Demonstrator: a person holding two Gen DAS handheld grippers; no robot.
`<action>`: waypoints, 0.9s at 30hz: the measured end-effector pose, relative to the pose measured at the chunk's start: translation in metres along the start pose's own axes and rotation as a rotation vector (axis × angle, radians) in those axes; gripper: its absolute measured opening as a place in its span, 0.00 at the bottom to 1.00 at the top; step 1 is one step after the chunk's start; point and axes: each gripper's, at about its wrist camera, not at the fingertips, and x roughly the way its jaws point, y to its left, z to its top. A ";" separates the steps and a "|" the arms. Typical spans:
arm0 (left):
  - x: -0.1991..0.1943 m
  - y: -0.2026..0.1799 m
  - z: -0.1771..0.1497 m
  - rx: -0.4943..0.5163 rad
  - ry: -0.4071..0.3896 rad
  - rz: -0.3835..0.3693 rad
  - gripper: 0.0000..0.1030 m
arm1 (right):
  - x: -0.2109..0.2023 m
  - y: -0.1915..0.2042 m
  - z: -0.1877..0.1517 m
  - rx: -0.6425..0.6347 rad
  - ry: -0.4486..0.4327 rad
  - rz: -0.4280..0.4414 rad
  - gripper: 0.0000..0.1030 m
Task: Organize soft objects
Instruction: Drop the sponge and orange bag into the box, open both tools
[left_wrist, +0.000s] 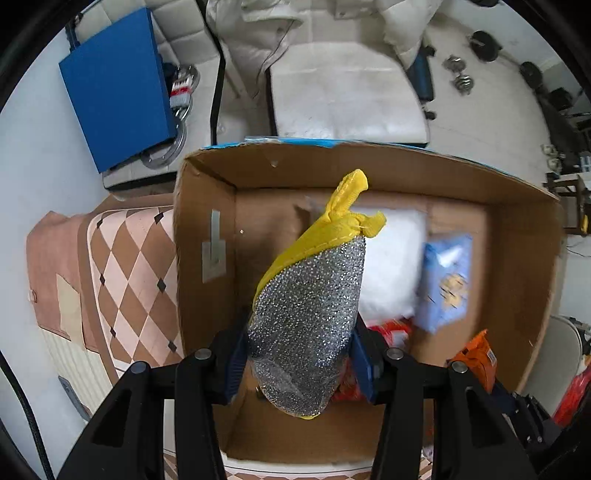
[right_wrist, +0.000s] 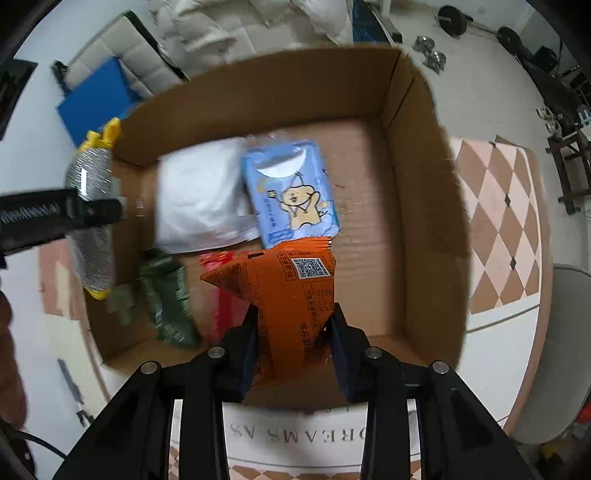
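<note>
Nearest the lens: your left gripper (left_wrist: 301, 363), jaws clamped on a silver glitter scouring pad with yellow fabric backing (left_wrist: 310, 306), wrapped in clear film. It hangs point-down above the open brown cardboard box (left_wrist: 207, 236), over its left half.

Your right gripper (right_wrist: 293, 345) is closed on an orange crinkly snack packet with a printed QR code (right_wrist: 291, 295), held above the box floor toward its near wall.

Step in hand, as I read it: both pieces are being carried over the box, not yet let go. Frames are smeared, so you are mid-travel.

Next move calls for: lower each piece into a bare patch of cardboard, then spread the jaws. Bare floor shows to the right of the blue pack; the left corner also looks free. Mind the two grippers — the left one appears at the left edge of the right wrist view, so keep them apart on the way down.

Count inside the box:
- one white soft padded bag (right_wrist: 199, 199), centre-left
- one light-blue tissue pack with a cartoon bear (right_wrist: 291, 192), just beside the white bag
- one dark green packet (right_wrist: 168, 299), blurred
- one red packet (right_wrist: 221, 295), partly hidden behind the orange one

Held: two pieces, one per gripper.

Outward: checked pink-and-brown mat (left_wrist: 129, 277) under the box, blue flat board (left_wrist: 118, 88) beyond.
</note>
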 end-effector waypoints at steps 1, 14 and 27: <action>0.009 0.002 0.007 -0.006 0.019 0.011 0.44 | 0.011 -0.002 0.004 0.004 0.013 -0.008 0.36; 0.047 0.010 0.026 -0.014 0.111 0.052 0.48 | 0.073 -0.002 0.011 0.035 0.140 -0.031 0.37; -0.003 0.024 0.004 0.002 -0.001 -0.029 0.89 | 0.040 0.002 0.009 -0.049 0.111 0.028 0.94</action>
